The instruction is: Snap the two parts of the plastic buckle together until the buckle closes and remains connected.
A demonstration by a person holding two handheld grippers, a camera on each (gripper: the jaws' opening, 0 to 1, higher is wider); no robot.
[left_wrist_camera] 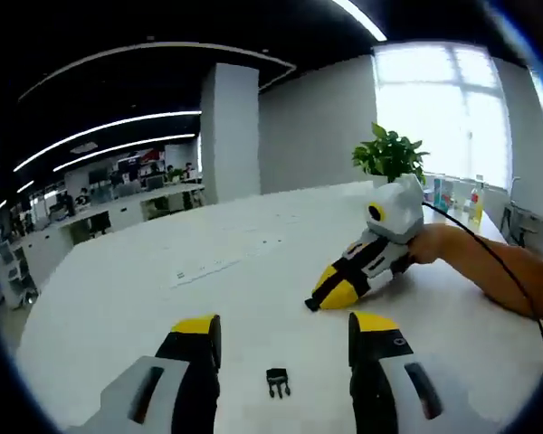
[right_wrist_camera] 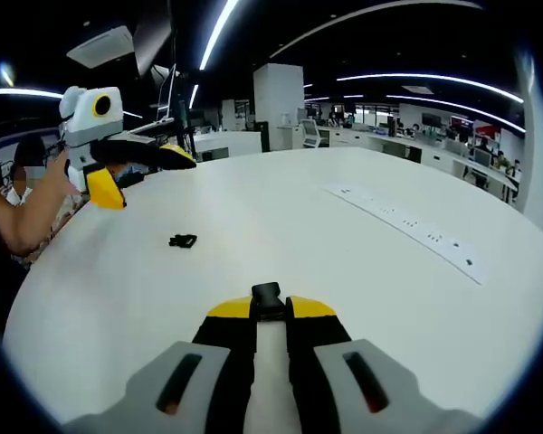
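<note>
A small black pronged buckle part lies on the white table, just ahead of and between the jaws of my left gripper, which stands open and apart from it. The same part rests to the left in the right gripper view, below the left gripper held in a hand. My right gripper is shut on the other black buckle part, which pokes out past its yellow tips. Across the table, the right gripper points toward the left one, low over the table.
A potted plant and several bottles stand at the table's far right edge. A flush socket strip runs across the tabletop. A forearm with a black cable reaches in from the right. Office desks lie beyond.
</note>
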